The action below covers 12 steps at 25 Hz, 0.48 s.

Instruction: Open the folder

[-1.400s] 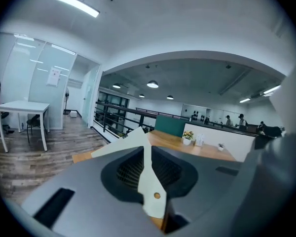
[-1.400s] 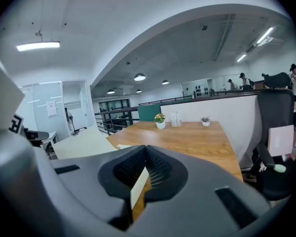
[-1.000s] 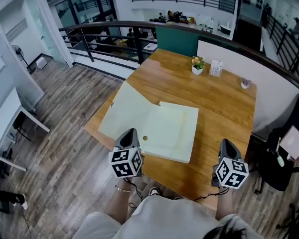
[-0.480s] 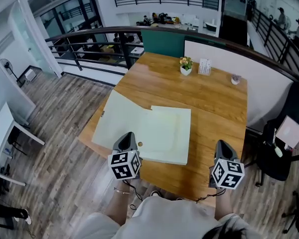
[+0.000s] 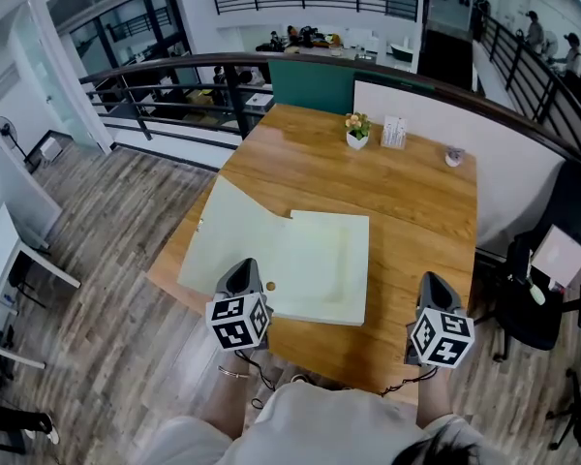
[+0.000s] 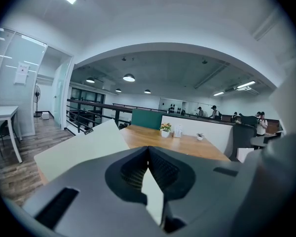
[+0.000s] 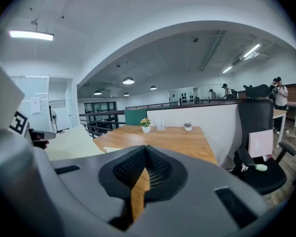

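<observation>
A mezzanine office with a dark railing (image 5: 174,74) and a grey wood-plank floor surrounds a wooden table (image 5: 416,221). At the table's far side stand a small potted plant with flowers (image 5: 355,130), a clear stand (image 5: 394,132) just beside it, and a small object (image 5: 453,157) near the right edge that is too small to make out. A black office chair (image 5: 533,308) sits off the table's right side.

The folder (image 5: 320,260), pale green, lies open and flat on the near left part of the table. Its right leaf rests fully on the wood, while its left leaf spreads out past the table's left edge. A small round brown spot (image 5: 270,286) shows near its front edge.

The left gripper (image 5: 243,271) hangs over the near edge of the folder, just left of that spot. In the left gripper view its jaws (image 6: 148,149) are pressed together at the tips with nothing clamped between them. The folder's left leaf (image 6: 84,149) shows beyond them.

The right gripper (image 5: 432,285) hangs over bare wood at the table's near right, well apart from the folder. In the right gripper view its jaws (image 7: 146,149) also meet at the tips, empty, and the folder (image 7: 71,142) lies off to the left.
</observation>
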Motion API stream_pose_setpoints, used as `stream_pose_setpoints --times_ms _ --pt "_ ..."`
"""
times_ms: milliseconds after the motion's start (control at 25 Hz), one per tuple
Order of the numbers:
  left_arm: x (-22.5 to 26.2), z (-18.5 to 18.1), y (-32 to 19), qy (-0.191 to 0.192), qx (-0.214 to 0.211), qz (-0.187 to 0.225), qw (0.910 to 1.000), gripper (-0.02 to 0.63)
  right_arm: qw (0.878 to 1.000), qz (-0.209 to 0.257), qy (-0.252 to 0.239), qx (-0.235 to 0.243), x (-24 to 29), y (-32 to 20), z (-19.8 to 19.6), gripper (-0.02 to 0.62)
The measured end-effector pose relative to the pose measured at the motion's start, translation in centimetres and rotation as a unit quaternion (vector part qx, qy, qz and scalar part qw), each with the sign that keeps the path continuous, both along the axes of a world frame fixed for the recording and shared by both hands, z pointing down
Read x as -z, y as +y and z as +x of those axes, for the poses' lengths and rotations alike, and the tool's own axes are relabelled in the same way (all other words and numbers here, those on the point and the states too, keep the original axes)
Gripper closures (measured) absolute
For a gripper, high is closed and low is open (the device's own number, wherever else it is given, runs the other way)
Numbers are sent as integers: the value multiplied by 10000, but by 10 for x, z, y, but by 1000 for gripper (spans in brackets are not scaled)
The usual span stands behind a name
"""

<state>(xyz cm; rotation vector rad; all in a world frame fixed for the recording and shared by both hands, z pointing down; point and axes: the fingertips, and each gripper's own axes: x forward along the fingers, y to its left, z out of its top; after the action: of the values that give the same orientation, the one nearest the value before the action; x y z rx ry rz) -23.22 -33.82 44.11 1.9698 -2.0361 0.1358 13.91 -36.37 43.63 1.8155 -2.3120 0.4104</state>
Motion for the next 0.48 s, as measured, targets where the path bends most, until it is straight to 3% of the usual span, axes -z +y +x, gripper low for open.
stream_pose_setpoints --times_ms 480 --pt "-9 -3 -13 -5 -103 -69 9999 603 10000 -50 48 -16 -3 -6 -8 595"
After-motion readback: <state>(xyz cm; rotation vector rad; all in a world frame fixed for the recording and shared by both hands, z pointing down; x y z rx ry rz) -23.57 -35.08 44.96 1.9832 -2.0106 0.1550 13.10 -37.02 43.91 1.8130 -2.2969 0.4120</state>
